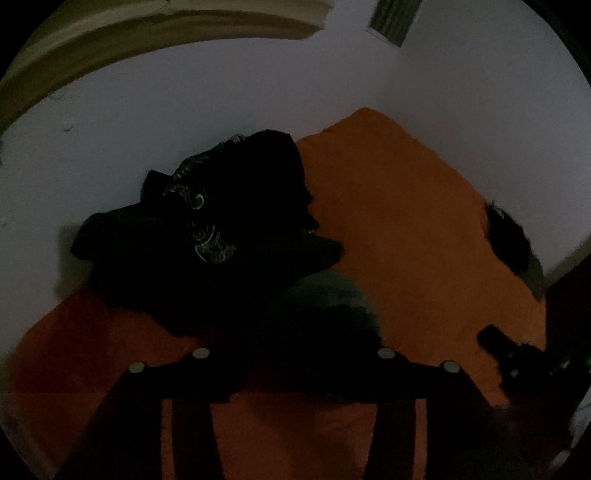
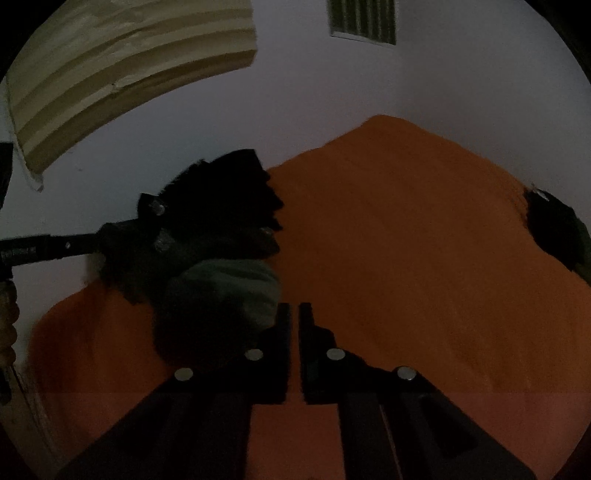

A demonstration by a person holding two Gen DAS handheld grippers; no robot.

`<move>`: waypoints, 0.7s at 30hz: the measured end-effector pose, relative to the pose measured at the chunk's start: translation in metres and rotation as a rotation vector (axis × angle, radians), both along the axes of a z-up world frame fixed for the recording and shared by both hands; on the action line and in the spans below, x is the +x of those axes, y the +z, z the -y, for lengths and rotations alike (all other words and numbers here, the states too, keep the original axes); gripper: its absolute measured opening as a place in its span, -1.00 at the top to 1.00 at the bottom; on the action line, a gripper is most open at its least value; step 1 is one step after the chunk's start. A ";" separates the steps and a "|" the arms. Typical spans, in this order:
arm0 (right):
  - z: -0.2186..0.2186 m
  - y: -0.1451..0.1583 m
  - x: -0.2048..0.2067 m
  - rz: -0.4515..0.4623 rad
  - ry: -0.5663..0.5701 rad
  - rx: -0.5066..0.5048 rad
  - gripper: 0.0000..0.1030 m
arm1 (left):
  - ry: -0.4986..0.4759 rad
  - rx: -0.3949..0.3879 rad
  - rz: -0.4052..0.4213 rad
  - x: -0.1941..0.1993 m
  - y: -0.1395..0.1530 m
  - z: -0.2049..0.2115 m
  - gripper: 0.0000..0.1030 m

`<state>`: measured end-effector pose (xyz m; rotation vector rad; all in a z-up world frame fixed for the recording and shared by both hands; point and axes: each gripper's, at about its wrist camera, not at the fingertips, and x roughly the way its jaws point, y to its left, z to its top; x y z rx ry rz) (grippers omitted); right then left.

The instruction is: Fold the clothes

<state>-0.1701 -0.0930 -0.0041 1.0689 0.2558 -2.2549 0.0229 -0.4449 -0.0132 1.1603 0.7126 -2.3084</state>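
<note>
Matt orange cloth [image 2: 406,258]; dark, soft garment [image 1: 221,240] with pale print.

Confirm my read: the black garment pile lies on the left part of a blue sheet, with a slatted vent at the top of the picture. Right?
Not quite. The sheet is orange, not blue, as the right wrist view shows. The rest holds: the black garment pile lies on its left part, and the slatted vent is at the top of the picture.

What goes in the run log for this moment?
task: fold clothes | left gripper: open, empty | right gripper: narrow gap, empty | black crumpled garment pile: unfolded on orange cloth surface
</note>
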 end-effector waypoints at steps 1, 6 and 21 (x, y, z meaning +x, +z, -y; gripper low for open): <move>0.006 0.003 -0.002 0.004 0.008 -0.006 0.40 | 0.006 -0.001 -0.001 -0.002 0.006 0.003 -0.19; 0.039 0.029 -0.010 -0.010 0.058 -0.047 -0.10 | 0.015 -0.060 -0.041 -0.010 0.038 0.014 -0.54; 0.128 -0.007 -0.078 0.042 0.130 -0.038 -0.42 | 0.062 0.111 0.055 -0.039 -0.034 0.118 -0.58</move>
